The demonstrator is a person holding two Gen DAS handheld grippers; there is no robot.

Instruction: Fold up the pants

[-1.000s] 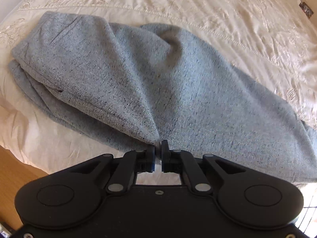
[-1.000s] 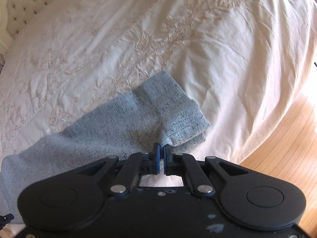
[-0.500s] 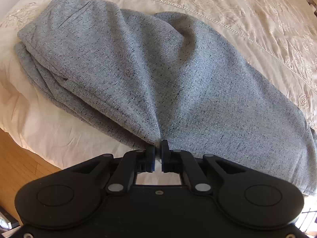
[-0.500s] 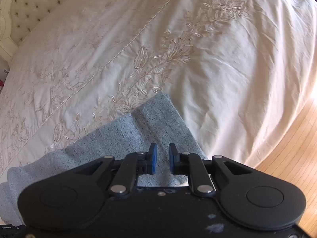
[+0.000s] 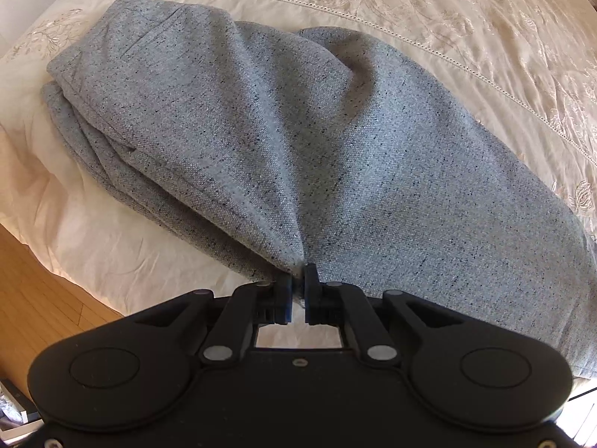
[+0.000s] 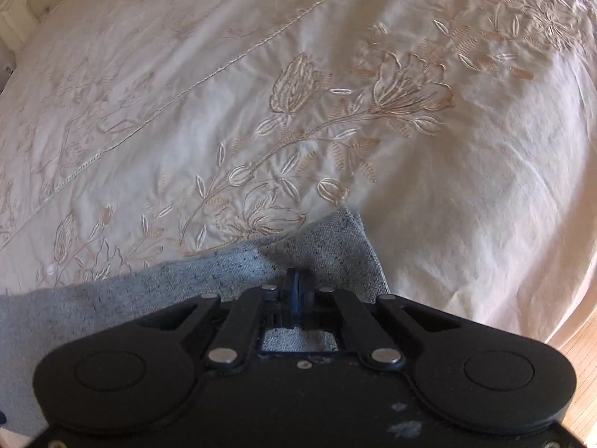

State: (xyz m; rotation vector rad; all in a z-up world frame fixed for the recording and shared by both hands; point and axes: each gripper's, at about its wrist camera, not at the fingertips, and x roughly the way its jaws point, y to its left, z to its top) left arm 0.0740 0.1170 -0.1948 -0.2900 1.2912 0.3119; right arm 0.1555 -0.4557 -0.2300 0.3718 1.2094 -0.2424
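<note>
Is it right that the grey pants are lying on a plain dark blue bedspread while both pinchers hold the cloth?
Not quite: the bedspread is cream with embroidered flowers, not plain dark blue, as the right wrist view shows. The grey pants do lie on it.

A bed carries everything, spread with a cream bedspread embroidered with pale flowers and a stitched border line; grey speckled pants lie directly on it near its edge, loosely bunched, above a wooden floor
</note>
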